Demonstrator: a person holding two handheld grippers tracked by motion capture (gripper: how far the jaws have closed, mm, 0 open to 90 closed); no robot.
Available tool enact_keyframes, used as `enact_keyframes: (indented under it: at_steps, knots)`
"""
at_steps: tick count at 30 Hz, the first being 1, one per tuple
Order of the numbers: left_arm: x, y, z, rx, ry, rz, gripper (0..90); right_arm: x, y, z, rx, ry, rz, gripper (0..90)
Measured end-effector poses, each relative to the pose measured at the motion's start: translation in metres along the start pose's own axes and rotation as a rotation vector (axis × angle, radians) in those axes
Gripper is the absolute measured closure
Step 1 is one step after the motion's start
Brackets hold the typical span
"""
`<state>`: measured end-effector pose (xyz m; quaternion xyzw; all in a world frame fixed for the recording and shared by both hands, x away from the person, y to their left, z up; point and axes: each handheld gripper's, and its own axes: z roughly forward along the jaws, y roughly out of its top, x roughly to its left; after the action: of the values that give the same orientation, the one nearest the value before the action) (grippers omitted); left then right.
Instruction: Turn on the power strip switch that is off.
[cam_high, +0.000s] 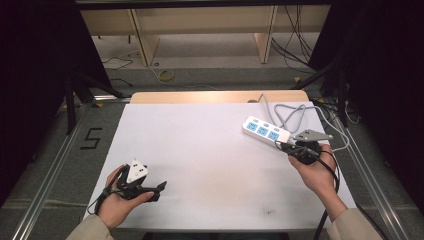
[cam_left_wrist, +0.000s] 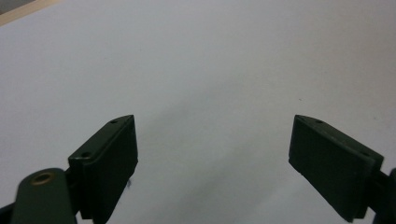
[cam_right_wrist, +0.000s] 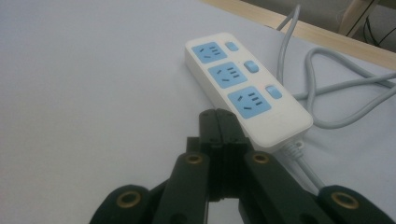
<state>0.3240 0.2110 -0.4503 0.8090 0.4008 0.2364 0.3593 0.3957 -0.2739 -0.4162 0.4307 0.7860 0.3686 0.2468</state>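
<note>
1. Across the middle of the high view, the bench (cam_high: 210, 150) carried a white sheet over its whole working surface, with a strip of bare wood showing along the far edge.
2. On the far right part of the bench lay the power strip (cam_high: 266, 131), white, flat on the sheet, set at a slant with its three blue sockets facing up.
3. In the right gripper view, the power strip (cam_right_wrist: 243, 86) showed three blue sockets in a row, each with a small blue switch beside it.
4. Its grey cable (cam_high: 290, 114) left the near end of the strip and looped on the sheet behind it, toward the far right corner of the bench.
5. The right tongs (cam_high: 286, 146) were held in the person's right hand at the right edge of the bench, pointed at the near end of the power strip.
6. In the right gripper view, the right tongs (cam_right_wrist: 223, 123) had both jaws pressed together with nothing between them; the tips lay just beside the near end of the strip, and contact could not be told.
7. The left tongs (cam_high: 160, 187) were held in the person's left hand at the near left of the bench, well apart from the power strip.
8. In the left gripper view, the left tongs (cam_left_wrist: 212, 149) had their jaws spread wide over bare white sheet, with nothing between them.
</note>
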Motion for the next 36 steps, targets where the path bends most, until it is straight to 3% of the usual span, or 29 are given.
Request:
enact_keyframes:
  at_steps: [36]
  knots:
    - [0.000,0.000,0.001,0.006,-0.007,0.012,15.2,-0.015,0.018,0.030,0.029,-0.024,0.013,90.0]
